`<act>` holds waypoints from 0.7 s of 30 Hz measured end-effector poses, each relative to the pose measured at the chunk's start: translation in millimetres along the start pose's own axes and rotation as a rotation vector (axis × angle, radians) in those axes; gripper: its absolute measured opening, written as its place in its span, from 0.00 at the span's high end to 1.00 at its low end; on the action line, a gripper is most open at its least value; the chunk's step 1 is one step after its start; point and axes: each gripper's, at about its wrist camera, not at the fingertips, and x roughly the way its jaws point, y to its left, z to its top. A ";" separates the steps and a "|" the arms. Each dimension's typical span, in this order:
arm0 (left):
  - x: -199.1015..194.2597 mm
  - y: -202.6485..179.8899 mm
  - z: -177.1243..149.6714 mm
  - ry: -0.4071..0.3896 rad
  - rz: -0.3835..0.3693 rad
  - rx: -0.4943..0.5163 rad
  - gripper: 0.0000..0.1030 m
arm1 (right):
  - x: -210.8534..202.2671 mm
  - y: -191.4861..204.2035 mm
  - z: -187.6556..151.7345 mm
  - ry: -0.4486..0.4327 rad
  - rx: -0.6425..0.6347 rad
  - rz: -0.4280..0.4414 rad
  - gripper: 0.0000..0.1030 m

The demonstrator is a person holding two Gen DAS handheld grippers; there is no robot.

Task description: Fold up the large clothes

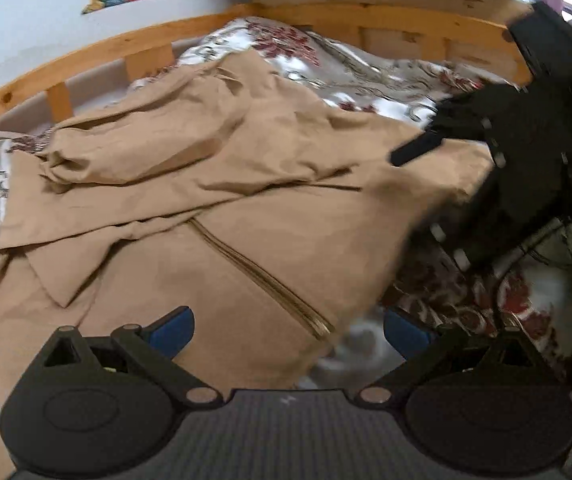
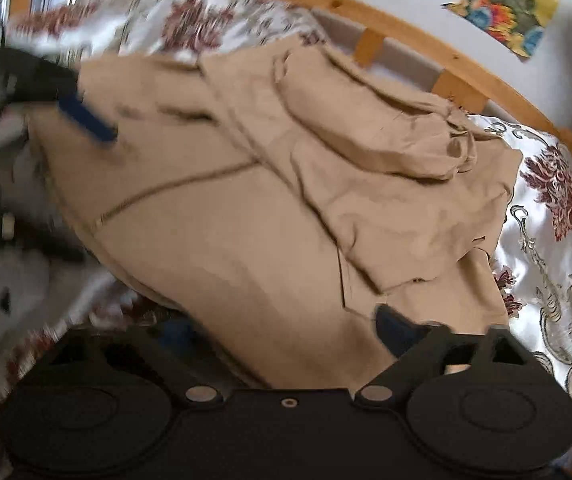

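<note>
Left wrist view: tan jacket [image 1: 214, 208] lies rumpled mid-bed on the floral bedspread [image 1: 366, 68], a sleeve bunched toward the wooden bed rail [image 1: 126, 44]. My left gripper [image 1: 286, 330] is spread wide over the zipper [image 1: 262, 276] hem, holding nothing. Right gripper [image 2: 282, 330] also looks spread, empty; its left pad is blurred. I'd pinch the hem corners evenly before folding. Near bed edge is cut off
</note>
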 end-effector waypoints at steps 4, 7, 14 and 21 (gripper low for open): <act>5.3 -11.8 -1.5 0.026 0.087 0.057 0.08 | -7.8 -10.3 6.3 -0.044 0.062 0.028 0.40; 4.6 -10.3 -2.5 0.032 0.144 0.067 0.32 | -12.0 -11.0 9.7 -0.069 0.075 0.022 0.52; -15.4 20.8 -12.0 0.067 0.329 0.004 0.44 | -17.7 -21.7 12.9 -0.124 0.126 -0.034 0.57; -46.3 65.1 -38.4 0.141 0.493 -0.104 0.44 | -15.0 -19.8 13.0 -0.096 0.070 -0.104 0.51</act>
